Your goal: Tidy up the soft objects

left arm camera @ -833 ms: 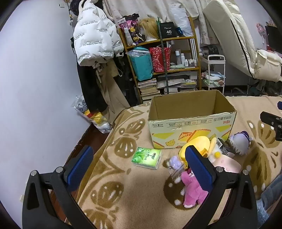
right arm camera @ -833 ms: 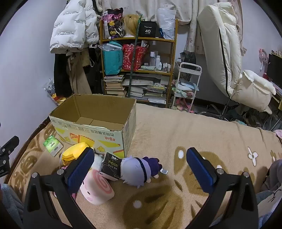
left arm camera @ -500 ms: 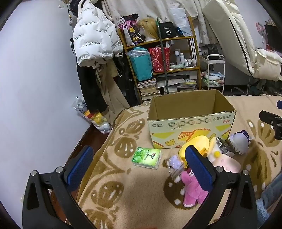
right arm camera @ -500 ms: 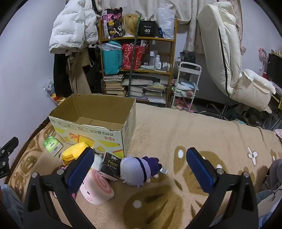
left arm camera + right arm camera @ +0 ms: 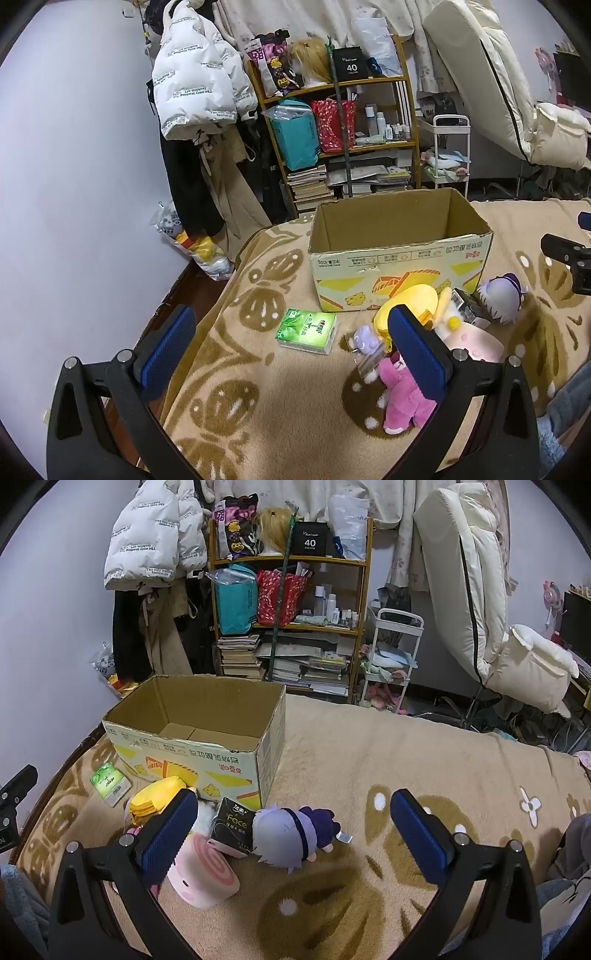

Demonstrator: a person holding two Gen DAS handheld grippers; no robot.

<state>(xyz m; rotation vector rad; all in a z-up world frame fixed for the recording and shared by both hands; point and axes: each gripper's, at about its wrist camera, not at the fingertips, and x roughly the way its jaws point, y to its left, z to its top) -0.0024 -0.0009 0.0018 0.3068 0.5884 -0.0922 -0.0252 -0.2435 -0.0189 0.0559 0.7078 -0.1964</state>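
Observation:
An empty open cardboard box (image 5: 400, 273) (image 5: 192, 749) stands on a tan patterned blanket. In front of it lie a yellow plush (image 5: 410, 302) (image 5: 157, 799), a pink plush (image 5: 404, 395), a small lilac toy (image 5: 364, 338), a pink swirl-roll plush (image 5: 474, 341) (image 5: 203, 871), a black tissue pack (image 5: 234, 825), a purple-haired doll (image 5: 502, 297) (image 5: 291, 834) and a green tissue pack (image 5: 306, 328) (image 5: 109, 782). My left gripper (image 5: 291, 339) is open and empty above the green pack. My right gripper (image 5: 291, 823) is open and empty above the doll.
The blanket (image 5: 406, 760) covers a bed whose left edge (image 5: 207, 291) drops to the floor. Beyond stand a cluttered shelf (image 5: 291, 620), hanging coats (image 5: 199, 92), a white cart (image 5: 391, 657) and a cream chair (image 5: 480, 590).

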